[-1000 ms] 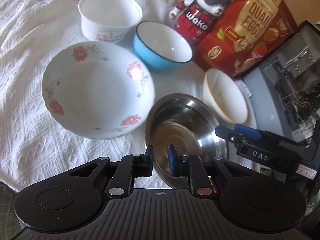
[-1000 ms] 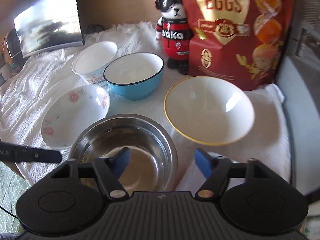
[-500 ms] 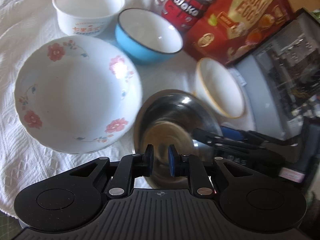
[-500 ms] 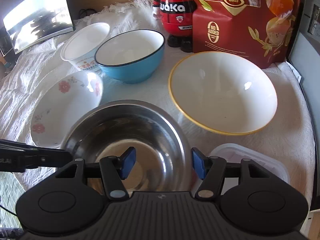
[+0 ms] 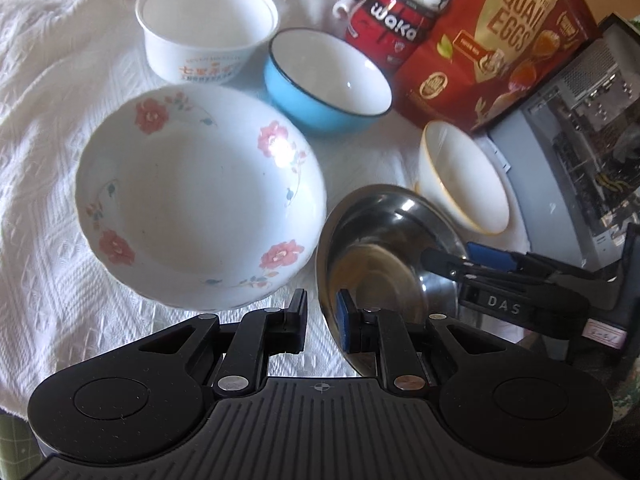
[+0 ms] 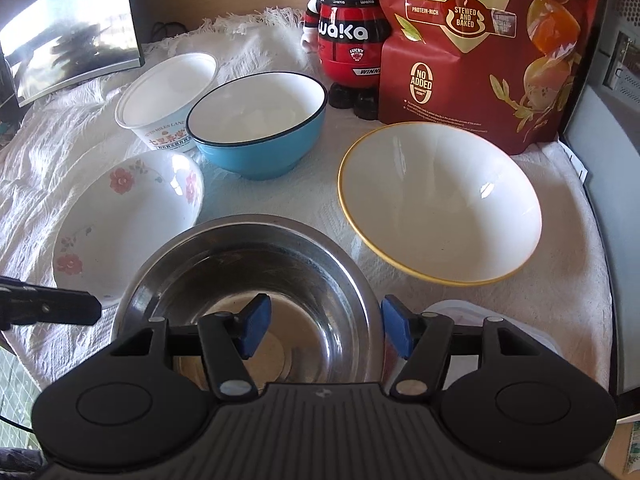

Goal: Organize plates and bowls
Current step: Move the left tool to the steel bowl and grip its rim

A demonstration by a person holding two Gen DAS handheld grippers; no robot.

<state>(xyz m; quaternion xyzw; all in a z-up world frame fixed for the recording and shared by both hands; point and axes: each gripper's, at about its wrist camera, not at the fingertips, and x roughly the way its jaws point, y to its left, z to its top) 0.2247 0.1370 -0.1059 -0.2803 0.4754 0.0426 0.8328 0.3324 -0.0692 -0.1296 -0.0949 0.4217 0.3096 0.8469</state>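
Note:
A steel bowl sits on the white cloth, nearest to both grippers. My left gripper is shut on its left rim, one pad inside and one outside. In the right wrist view, one of its fingers reaches that rim from the left. My right gripper is open and straddles the bowl's right rim without pressing it. Around it stand a floral bowl, a blue bowl, a white paper tub and a yellow-rimmed white bowl.
A bear figurine and a red quail-egg bag stand at the back. A clear plastic lid lies beside the steel bowl. A computer case borders the right side and a monitor the far left.
The right gripper has come forward and lower over the steel bowl, which now fills more of its view. The left gripper has rolled slightly and stays shut on the rim.

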